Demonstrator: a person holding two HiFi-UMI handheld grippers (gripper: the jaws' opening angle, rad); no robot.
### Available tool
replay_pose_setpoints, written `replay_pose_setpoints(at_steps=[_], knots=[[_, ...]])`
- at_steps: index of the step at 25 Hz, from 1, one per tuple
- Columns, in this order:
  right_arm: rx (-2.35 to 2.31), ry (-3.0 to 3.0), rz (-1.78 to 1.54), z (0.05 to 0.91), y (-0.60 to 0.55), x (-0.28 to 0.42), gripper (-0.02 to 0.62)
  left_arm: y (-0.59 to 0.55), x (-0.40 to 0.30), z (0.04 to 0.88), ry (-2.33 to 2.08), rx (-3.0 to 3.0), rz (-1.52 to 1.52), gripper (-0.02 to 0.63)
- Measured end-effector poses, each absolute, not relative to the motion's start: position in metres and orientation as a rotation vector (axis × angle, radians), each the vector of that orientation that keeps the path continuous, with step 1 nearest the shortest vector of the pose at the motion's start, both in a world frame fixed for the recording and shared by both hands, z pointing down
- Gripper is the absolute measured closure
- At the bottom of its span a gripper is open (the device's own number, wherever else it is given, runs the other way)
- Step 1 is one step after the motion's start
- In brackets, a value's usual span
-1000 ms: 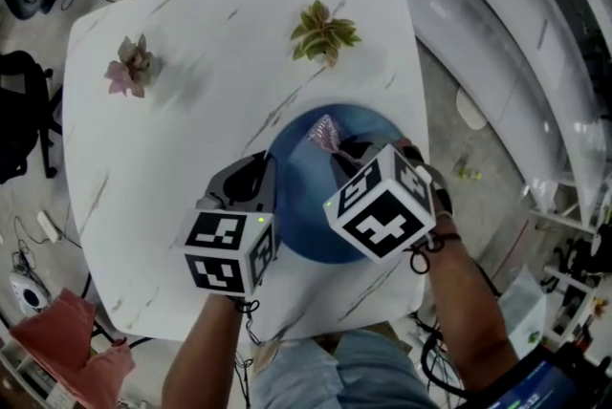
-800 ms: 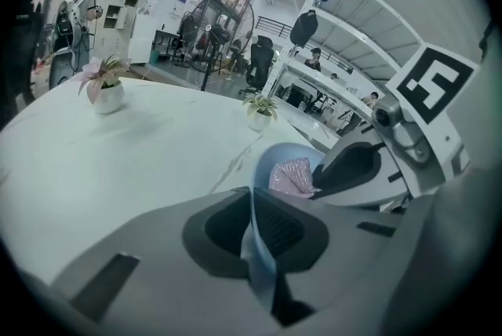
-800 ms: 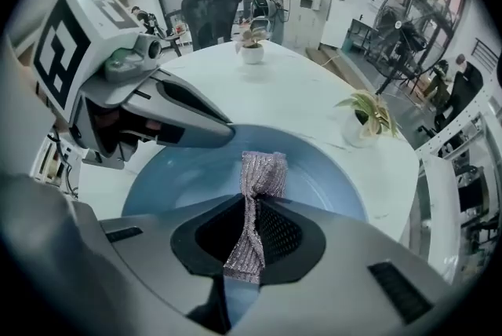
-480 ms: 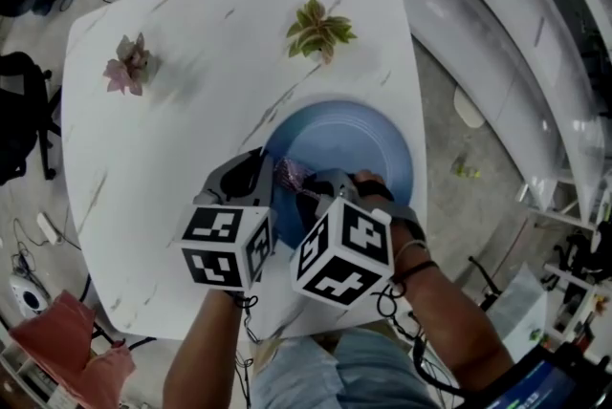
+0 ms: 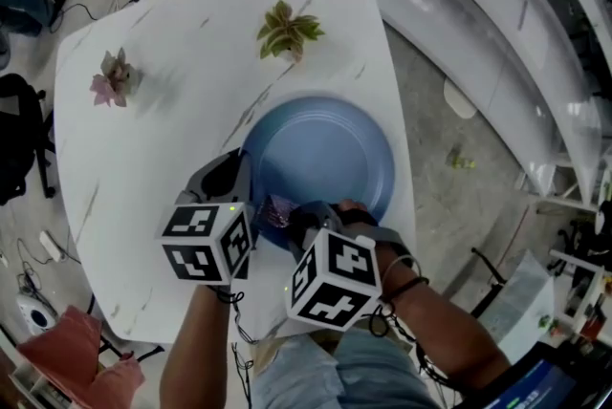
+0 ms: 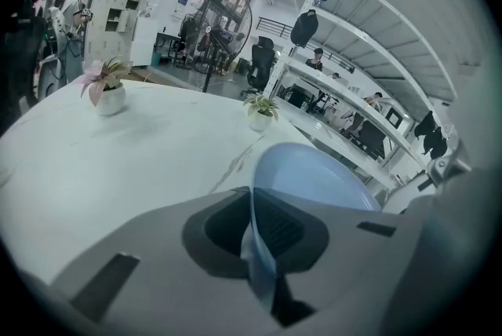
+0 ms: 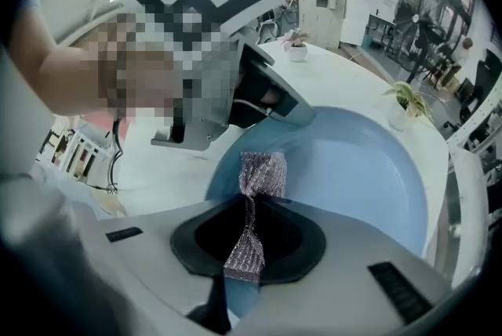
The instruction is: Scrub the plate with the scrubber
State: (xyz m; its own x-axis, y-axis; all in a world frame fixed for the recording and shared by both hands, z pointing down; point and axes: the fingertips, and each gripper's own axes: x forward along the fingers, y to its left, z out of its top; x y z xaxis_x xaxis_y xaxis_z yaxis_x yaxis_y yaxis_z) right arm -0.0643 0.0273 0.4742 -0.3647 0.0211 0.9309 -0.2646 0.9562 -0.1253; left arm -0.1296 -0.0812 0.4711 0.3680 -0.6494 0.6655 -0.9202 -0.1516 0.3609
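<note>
at centre-left of the head view the left gripper pinches the left rim of the plate, steadying it. just right of it the scrubber, clamped in the right gripper, rests on the plate's lower-left edge. scrubbing seems mid-way, though any dirt is too blurred to read. a second ago the scrubber worked the plate's upper middle; it has swept back to the near rim.

The right tool pinches the scrubber over the blue plate.
</note>
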Motion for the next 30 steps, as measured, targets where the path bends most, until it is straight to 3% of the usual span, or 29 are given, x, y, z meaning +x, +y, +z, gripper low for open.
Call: replay_pose_setpoints(at_steps=[13, 30], knots=[[0.456, -1.862, 0.482, 0.472, -0.003, 0.010, 0.534, -0.081, -0.131, 0.471, -1.375, 1.898, 0.481, 0.589], [0.577, -1.803, 0.409, 0.475, -0.083, 0.022, 0.534, -0.080, -0.126, 0.471, -1.342, 1.899, 0.483, 0.589]])
